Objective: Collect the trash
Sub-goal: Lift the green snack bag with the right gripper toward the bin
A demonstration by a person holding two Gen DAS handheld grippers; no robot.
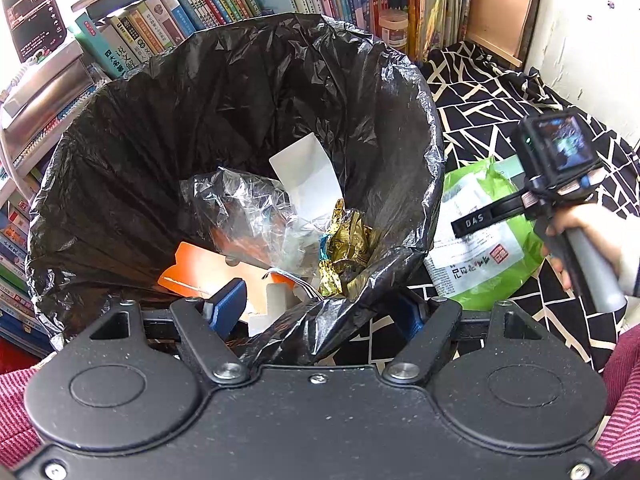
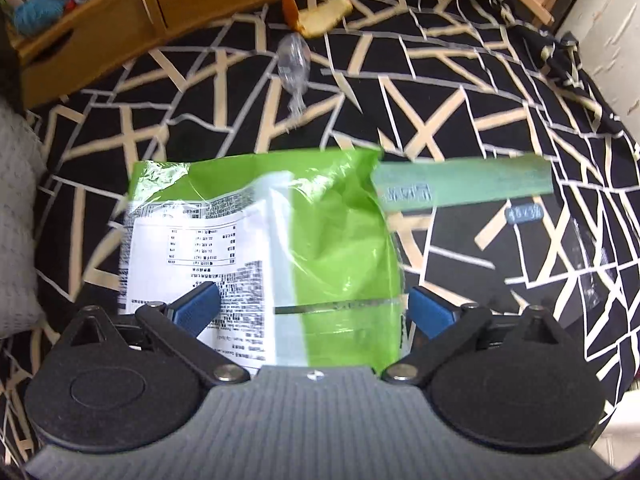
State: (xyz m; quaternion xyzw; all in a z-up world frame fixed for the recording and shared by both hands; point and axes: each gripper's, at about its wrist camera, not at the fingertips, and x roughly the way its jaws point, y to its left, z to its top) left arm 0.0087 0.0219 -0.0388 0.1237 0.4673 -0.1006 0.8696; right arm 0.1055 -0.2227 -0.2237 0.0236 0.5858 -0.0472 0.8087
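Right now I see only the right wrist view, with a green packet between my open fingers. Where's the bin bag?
Observer: The black bag stands open just left of the packet.
Operator: Anything in it?
Observer: Yes, a clear wrapper, gold foil and a white card lie inside.
Operator: Is my left gripper on it?
Observer: The bag's near rim lies between the wide-apart fingers of the left gripper.
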